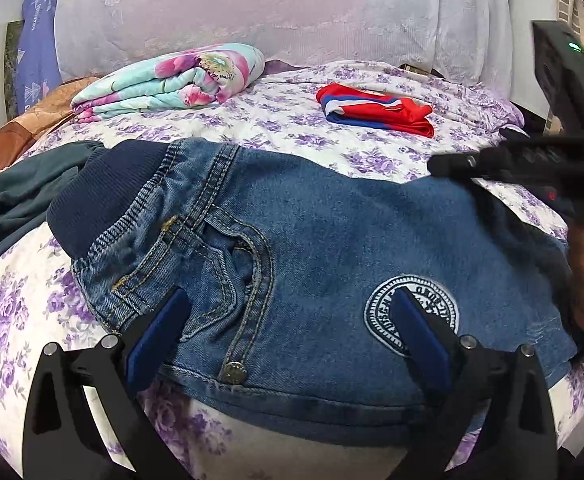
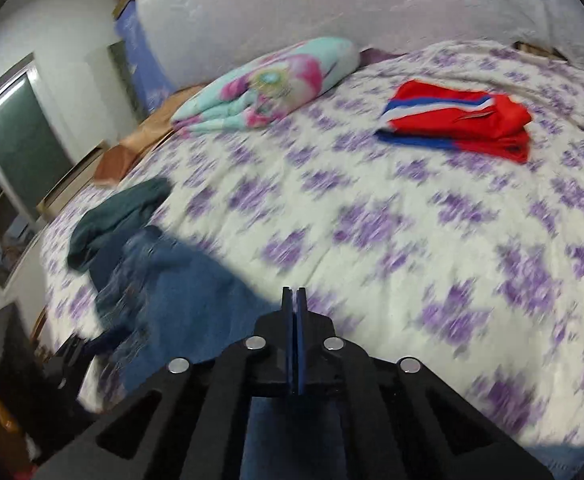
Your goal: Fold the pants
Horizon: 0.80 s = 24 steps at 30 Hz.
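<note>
The left gripper (image 1: 288, 320) hovers at lower centre, fingers wide over the denim pants (image 1: 312, 240) on the floral bedspread (image 1: 292, 124). The right gripper (image 2: 294, 300) is pinched tight (holding cloth? I can't tell). Best lift the hem evenly and align the edges.

We are looking at a home bedroom: a bed (image 1: 292, 128) is wearing a purple-flowered sheet, a folded floral quilt (image 1: 172, 80) is lying by the wall, and a window (image 2: 16, 140) is showing beside it.
</note>
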{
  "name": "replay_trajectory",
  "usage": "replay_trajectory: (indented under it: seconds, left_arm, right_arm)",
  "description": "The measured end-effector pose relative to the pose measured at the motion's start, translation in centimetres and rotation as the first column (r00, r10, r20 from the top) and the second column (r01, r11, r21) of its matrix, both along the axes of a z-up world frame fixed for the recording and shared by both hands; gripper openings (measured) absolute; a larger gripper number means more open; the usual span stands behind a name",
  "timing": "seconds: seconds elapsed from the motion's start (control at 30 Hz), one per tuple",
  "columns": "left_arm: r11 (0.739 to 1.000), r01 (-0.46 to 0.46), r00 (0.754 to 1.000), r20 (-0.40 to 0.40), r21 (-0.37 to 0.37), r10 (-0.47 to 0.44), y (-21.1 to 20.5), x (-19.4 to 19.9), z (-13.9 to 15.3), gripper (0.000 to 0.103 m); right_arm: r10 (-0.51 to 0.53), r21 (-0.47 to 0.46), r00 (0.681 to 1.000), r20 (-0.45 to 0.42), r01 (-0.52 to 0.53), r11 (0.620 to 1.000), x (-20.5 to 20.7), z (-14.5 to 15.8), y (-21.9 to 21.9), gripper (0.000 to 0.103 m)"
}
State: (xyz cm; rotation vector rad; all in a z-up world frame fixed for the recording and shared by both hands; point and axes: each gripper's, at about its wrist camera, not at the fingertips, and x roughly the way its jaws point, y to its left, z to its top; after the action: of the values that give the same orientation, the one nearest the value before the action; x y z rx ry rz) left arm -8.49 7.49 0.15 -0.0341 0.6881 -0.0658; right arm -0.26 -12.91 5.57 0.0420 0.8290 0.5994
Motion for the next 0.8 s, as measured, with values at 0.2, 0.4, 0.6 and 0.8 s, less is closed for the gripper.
replay_trajectory:
  seconds: [0.2,0.4,0.6,0.8]
  left_arm:
    - [1.000,0.000,1.000,-0.001,0.003,0.000,0.0,0.0,-0.1,0.098]
    - [1.000,-0.001,1.000,-0.001,0.004,0.001,-0.1,0.1,-0.1,0.098]
    - [1.000,0.001,1.000,-0.004,0.017,-0.001,-0.3,0.0,-0.2,0.098]
    - [1.000,0.001,1.000,-0.002,0.006,-0.001,-0.2,0.1,-0.1,0.098]
  right_arm:
    - [-0.018,-0.051,1.000,-0.025,0.017,0.999,0.9,-1.7,0.2,0.002]
    - [0.068,-0.108,0.989,0.129,-0.054,0.993,-3.4,2.3,2.1,0.002]
    - [0.067,-0.103,0.997,-0.040,-0.071,0.992,-1.2,-2.4,2.7,0.000]
    - [0.059,-0.102,0.995,0.080,-0.051,0.993,-4.3,0.4,1.6,0.003]
